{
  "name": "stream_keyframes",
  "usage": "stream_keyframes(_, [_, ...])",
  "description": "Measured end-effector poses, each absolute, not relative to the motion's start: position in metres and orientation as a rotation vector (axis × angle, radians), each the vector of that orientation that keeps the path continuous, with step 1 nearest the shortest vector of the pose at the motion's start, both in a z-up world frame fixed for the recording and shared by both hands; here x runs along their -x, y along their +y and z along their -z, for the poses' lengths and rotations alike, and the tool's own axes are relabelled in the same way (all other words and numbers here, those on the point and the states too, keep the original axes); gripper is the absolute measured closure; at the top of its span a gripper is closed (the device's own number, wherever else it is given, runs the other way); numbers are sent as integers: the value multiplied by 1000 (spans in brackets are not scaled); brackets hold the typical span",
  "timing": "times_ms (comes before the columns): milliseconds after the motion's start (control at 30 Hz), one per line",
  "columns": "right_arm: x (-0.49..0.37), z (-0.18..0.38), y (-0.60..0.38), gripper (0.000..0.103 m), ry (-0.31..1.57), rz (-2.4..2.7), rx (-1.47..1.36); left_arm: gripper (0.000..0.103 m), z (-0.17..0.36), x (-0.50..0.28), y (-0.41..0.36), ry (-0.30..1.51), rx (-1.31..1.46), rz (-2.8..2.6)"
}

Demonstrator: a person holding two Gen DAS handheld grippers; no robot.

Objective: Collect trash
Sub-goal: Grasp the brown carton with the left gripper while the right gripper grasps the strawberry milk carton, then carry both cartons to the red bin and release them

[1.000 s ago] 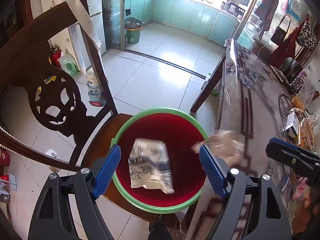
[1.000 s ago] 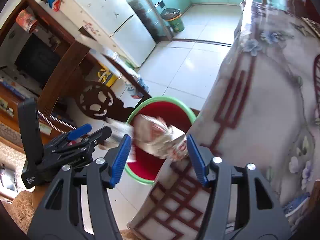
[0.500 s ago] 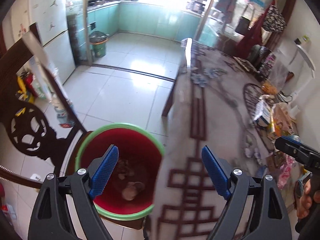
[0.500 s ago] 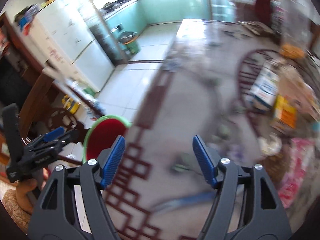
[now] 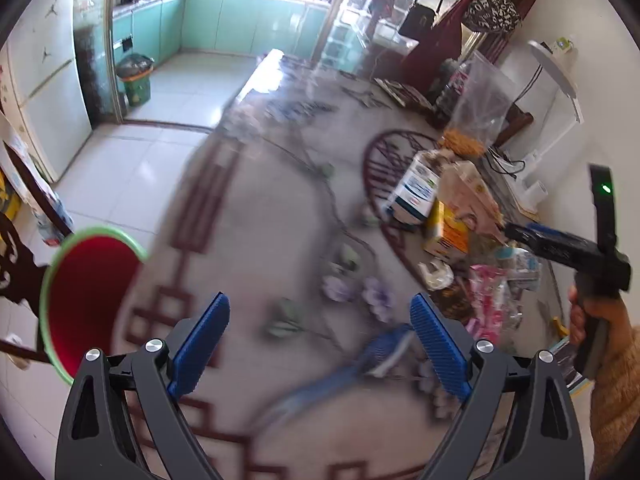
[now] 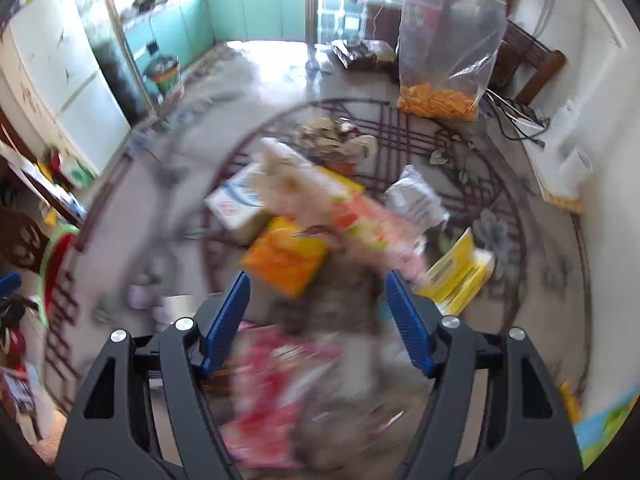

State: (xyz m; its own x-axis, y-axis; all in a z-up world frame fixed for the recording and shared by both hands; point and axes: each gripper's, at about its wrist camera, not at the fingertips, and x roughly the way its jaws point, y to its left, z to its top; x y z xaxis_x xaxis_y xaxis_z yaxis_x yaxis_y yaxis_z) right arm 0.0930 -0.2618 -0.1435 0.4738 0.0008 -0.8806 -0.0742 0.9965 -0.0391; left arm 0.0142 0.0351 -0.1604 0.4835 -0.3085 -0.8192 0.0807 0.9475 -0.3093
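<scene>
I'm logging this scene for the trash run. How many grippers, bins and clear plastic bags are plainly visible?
Grippers: 2, the left gripper and the right gripper, both open and empty
Bins: 2, the red bucket and the green kitchen bin
Clear plastic bags: 1, the snack bag
Total: 5

You had the red bin with its green rim standing upright off the table's left edge. The trash heap lay blurred on the tablecloth: an orange packet, a yellow box, pink wrappers.
</scene>
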Motion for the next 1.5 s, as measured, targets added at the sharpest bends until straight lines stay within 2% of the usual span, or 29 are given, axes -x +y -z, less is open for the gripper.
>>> stream_keyframes(133, [-126, 170, -273, 33, 1127, -110, 163, 15, 175, -10, -16, 1103, 245, 267])
stream_keyframes(167, [-131, 177, -275, 36, 1134, -123, 173, 15, 178, -9, -29, 1119, 234, 273])
stream_keyframes(200, [-134, 180, -275, 42, 1138, -131, 177, 15, 180, -10, -37, 1128, 229, 275])
stream_keyframes(267, [-139, 188, -279, 79, 1145, -145, 192, 15, 186, -13, -55, 1149, 222, 275])
stream_keyframes(333, [-141, 189, -286, 79, 1140, -167, 162, 15, 191, -18, -69, 1168, 223, 274])
stream_keyframes(433, [-138, 177, -297, 91, 1107, -199, 88, 15, 202, -29, -88, 1195, 234, 259])
stream_keyframes(667, [-122, 133, -314, 91, 984, -254, -68, 15, 228, -56, -111, 1252, 235, 184])
stream_keyframes(833, [-116, 124, -316, 91, 962, -286, -118, 16, 243, -68, -119, 1291, 219, 178])
stream_keyframes(900, [-115, 125, -314, 91, 960, -292, -115, 24, 245, -73, -123, 1296, 210, 183])
stream_keyframes(967, [-114, 125, -312, 91, 958, -301, -123, 52, 245, -76, -126, 1304, 192, 196])
stream_keyframes(1000, [-114, 125, -312, 91, 957, -302, -127, 52, 245, -77, -126, 1307, 192, 208])
stream_keyframes(1167, [-110, 122, -311, 91, 953, -302, -151, 73, 235, -80, -125, 1286, 199, 252])
stream_keyframes(1500, [-93, 103, -297, 91, 905, -299, -175, 79, 180, -65, -102, 1130, 183, 303])
